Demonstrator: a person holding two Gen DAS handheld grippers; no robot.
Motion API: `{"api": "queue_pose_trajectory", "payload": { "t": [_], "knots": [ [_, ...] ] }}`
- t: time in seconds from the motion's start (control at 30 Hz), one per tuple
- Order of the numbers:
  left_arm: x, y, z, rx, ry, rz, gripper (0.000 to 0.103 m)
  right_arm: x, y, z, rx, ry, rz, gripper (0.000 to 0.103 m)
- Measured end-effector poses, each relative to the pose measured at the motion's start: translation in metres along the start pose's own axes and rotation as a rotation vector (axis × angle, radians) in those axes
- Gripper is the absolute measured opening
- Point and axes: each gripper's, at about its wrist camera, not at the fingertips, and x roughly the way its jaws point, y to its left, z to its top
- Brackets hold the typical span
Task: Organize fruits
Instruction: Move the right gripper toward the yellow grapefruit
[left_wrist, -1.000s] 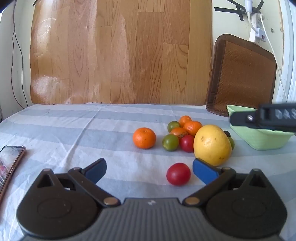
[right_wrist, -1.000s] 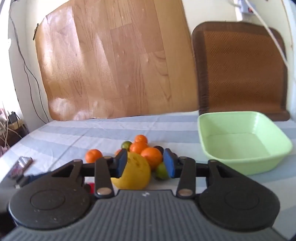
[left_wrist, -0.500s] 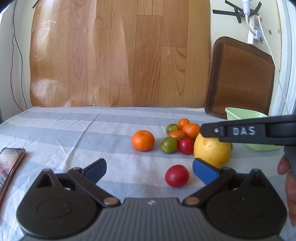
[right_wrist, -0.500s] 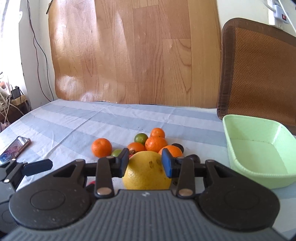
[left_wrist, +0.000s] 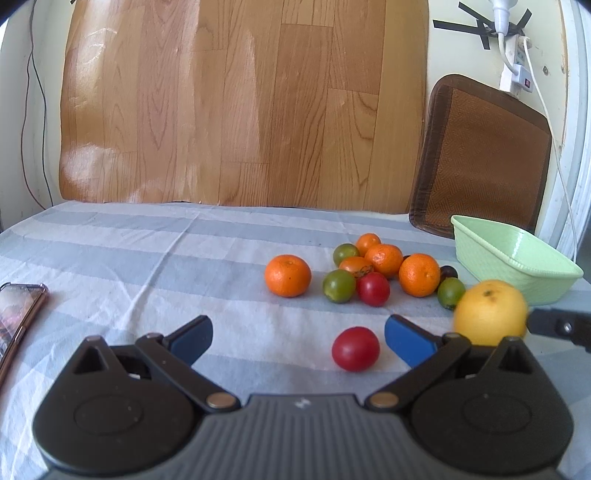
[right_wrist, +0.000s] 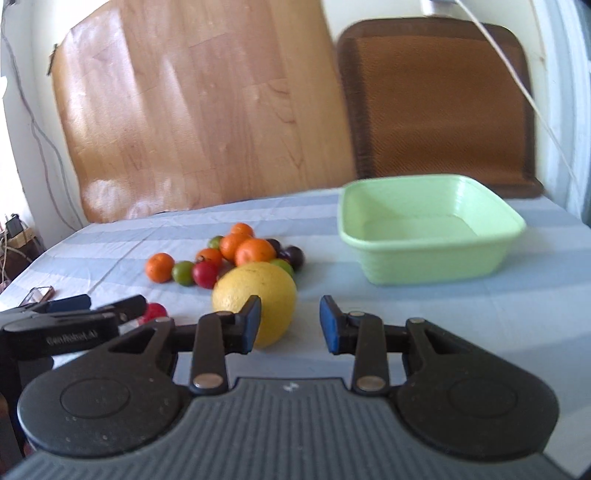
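Observation:
A pile of small oranges (left_wrist: 419, 274), green fruits (left_wrist: 338, 285) and red tomatoes (left_wrist: 373, 289) lies on the striped cloth. One orange (left_wrist: 287, 275) sits apart to the left. A lone red tomato (left_wrist: 355, 348) lies between the fingers of my left gripper (left_wrist: 297, 338), which is open and empty. A large yellow citrus (right_wrist: 255, 303) rests on the cloth beside the left finger of my right gripper (right_wrist: 290, 323), which is open and not holding it. It also shows in the left wrist view (left_wrist: 489, 318). The pale green basin (right_wrist: 428, 230) stands empty to the right.
A phone (left_wrist: 16, 317) lies at the left edge of the table. A wooden board (left_wrist: 240, 103) and a brown mat (left_wrist: 480, 162) lean on the back wall. A power strip with its cord (left_wrist: 517, 70) hangs at the top right.
The right gripper has opened and shifted right, so the yellow citrus is now outside its jaws, beside the left finger. The citrus has moved right, away from the pile. The left gripper stays put.

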Motion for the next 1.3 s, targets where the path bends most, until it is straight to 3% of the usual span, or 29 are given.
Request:
{"api": "queue_pose_trajectory", "payload": {
  "t": [0.13, 0.3, 0.67, 0.8, 1.1, 1.3],
  "knots": [
    [0.000, 0.000, 0.000, 0.001, 0.000, 0.000, 0.103, -0.001, -0.019, -0.012, 0.041, 0.031, -0.046, 0.038],
    [0.000, 0.001, 0.000, -0.003, 0.000, 0.000, 0.103, 0.003, -0.028, -0.023, 0.080, 0.072, -0.038, 0.039],
    [0.000, 0.002, 0.000, -0.003, -0.001, 0.002, 0.103, -0.001, -0.019, -0.032, -0.027, 0.049, -0.047, 0.048],
    [-0.001, -0.001, -0.001, 0.012, -0.014, 0.011, 0.103, -0.005, -0.013, -0.033, -0.066, 0.020, -0.041, 0.058],
    [-0.009, -0.011, -0.004, 0.066, -0.065, 0.042, 0.103, -0.007, -0.011, -0.034, -0.042, 0.000, -0.043, 0.058],
    [-0.020, -0.025, -0.010, 0.136, -0.150, 0.093, 0.103, -0.009, -0.013, -0.033, -0.031, -0.009, -0.038, 0.058]
  ]
}}
